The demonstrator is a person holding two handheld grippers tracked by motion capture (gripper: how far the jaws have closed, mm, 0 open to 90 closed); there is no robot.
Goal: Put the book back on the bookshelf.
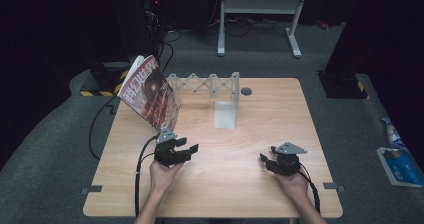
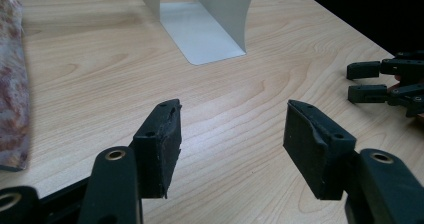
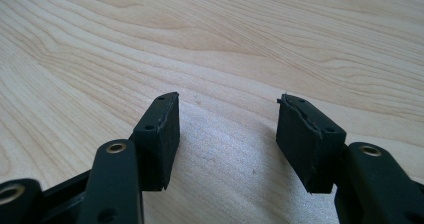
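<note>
- The left hand-held gripper (image 1: 181,148) sits low over the near left part of the wooden tabletop (image 1: 250,134), held by the person's left hand (image 1: 162,174); its jaws stand wide apart with nothing between them.
- In the left gripper view the same jaws frame bare wood, with a wide gap between the two black pads (image 2: 162,146).
- The right hand-held gripper (image 1: 267,160) rests near the tabletop's near right part, in the person's right hand (image 1: 292,181); its jaws are also spread wide and hold nothing.
- The magazine (image 1: 150,91), with a red and dark cover, stands tilted at the far left of the tabletop, just beyond the left hand-held gripper; its lower corner comes close to that gripper's grey plate, and whether they touch cannot be told.
- Its mottled edge shows at the left border of the left gripper view (image 2: 12,84).
- The white file rack (image 1: 215,86), an accordion-style holder with upright dividers, stands at the far middle of the tabletop; the slots that can be seen hold nothing, and the magazine leans at its left end.
- The rack's flat white end plate (image 1: 225,115) lies on the wood toward the person, well apart from both grippers.
</note>
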